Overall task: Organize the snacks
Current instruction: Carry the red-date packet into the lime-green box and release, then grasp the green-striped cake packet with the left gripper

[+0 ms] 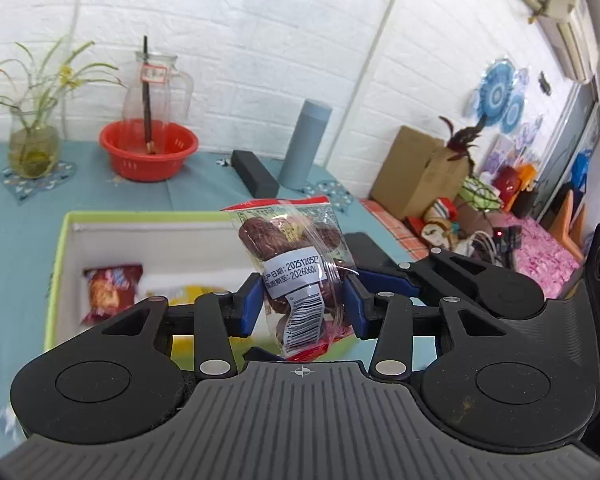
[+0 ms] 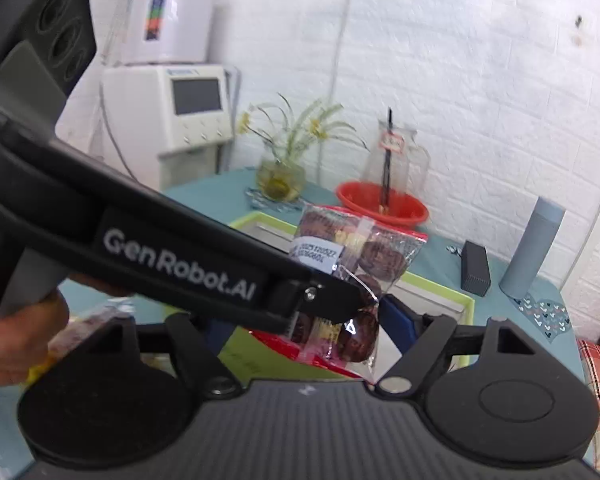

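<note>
Storage box (image 1: 64,264), green-rimmed and white-walled, sits at the bench's near edge, ahead of and below both claws. The left claw (image 1: 302,306) is clenched on a crinkly clear packet (image 1: 296,256) of brown cakes, long axis upright, held above the box. The right claw (image 2: 340,320) brackets the same packet; whether it grips, I cannot tell.

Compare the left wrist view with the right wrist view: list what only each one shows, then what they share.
Only the left wrist view: two snack packs inside the white bin, a cardboard box, the wall air conditioner.
Only the right wrist view: a white machine with a screen, a person's hand.
Both: the clear pack of dark snacks, pinched by the left gripper, the red basin, glass pitcher, plant vase, grey-blue bottle.
</note>
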